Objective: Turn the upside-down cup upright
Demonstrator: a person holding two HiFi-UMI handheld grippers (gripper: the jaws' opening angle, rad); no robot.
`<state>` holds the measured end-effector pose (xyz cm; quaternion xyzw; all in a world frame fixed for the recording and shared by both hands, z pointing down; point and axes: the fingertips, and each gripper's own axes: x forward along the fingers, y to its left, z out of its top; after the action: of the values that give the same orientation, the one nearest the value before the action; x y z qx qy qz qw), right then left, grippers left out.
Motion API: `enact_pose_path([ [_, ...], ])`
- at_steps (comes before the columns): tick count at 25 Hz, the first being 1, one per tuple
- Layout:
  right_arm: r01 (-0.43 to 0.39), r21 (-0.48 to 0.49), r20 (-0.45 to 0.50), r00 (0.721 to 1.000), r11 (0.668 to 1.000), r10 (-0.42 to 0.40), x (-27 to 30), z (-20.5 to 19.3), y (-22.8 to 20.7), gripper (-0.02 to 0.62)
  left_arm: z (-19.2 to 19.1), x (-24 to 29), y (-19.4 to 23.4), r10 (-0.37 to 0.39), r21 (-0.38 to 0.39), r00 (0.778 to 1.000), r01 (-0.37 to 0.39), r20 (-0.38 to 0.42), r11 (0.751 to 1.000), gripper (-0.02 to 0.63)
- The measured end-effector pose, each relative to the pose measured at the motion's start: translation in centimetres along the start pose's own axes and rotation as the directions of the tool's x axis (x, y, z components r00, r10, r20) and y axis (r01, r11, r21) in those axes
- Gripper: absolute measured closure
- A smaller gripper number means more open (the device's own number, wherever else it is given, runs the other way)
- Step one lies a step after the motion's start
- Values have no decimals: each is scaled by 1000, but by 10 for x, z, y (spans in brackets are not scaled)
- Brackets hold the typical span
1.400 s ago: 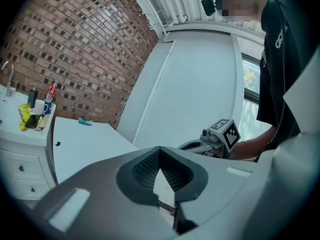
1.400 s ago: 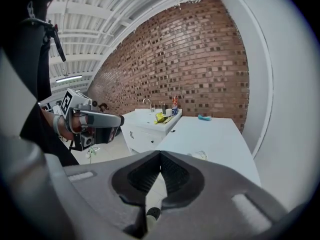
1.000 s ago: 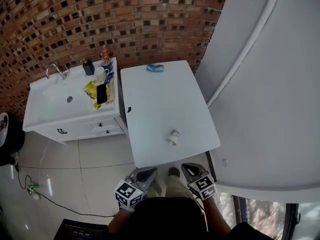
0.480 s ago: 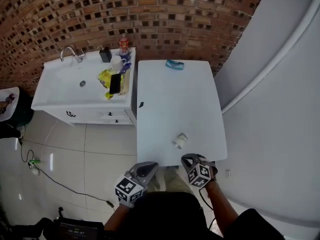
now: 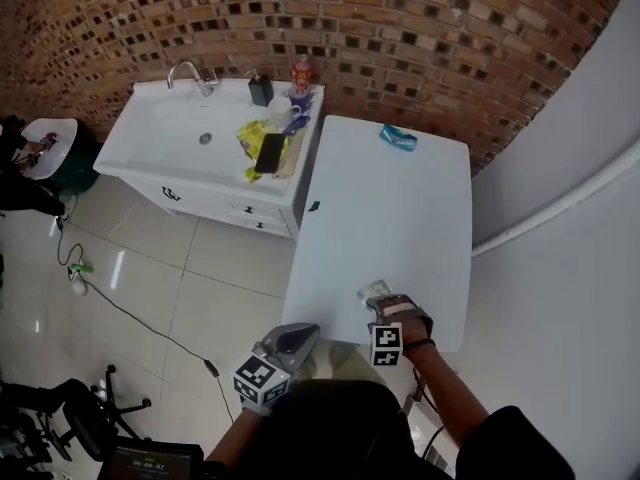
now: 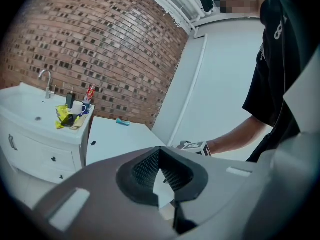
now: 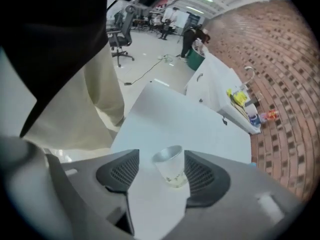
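A small white paper cup (image 5: 373, 290) sits near the front edge of the white table (image 5: 400, 218). In the right gripper view the cup (image 7: 170, 168) is between the two pads, its wide grey end turned toward the camera. Whether it stands or lies I cannot tell. My right gripper (image 5: 385, 306) points steeply down over it, and its jaws are opening: the cup is close to the right pad (image 7: 200, 176) and apart from the left one. My left gripper (image 5: 292, 340) hangs off the table's front left corner, shut (image 6: 159, 151) with nothing in it.
A white washbasin cabinet (image 5: 190, 158) stands left of the table, with a tap, bottles, a yellow packet (image 5: 252, 140) and a phone on it. A blue thing (image 5: 398, 138) lies at the table's far end. A brick wall is behind, a white wall on the right.
My right gripper has come forward and down from beside my body onto the cup, has rolled over, and its jaws have parted. The left gripper has shifted only slightly.
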<state>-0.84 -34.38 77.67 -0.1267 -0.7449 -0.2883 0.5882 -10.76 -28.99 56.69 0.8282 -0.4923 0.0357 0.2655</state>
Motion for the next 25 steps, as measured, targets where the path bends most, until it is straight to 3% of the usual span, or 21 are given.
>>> enact_pose_path([
  [5, -63, -241, -58, 997, 968, 50, 28, -9, 6, 228, 4, 3, 7, 80, -27, 996, -79, 29, 997, 591],
  [10, -141, -370, -101, 989, 918, 111, 53, -21, 21, 219, 2, 6, 11, 149, -57, 987, -145, 61, 988, 591],
  [19, -234, -469, -172, 970, 852, 173, 78, -36, 22, 216, -2, 0, 15, 222, -103, 971, -213, 85, 972, 591],
  [25, -238, -446, -116, 971, 863, 208, 65, -33, 14, 175, -5, -4, 21, 247, -118, 965, -236, 88, 965, 591],
])
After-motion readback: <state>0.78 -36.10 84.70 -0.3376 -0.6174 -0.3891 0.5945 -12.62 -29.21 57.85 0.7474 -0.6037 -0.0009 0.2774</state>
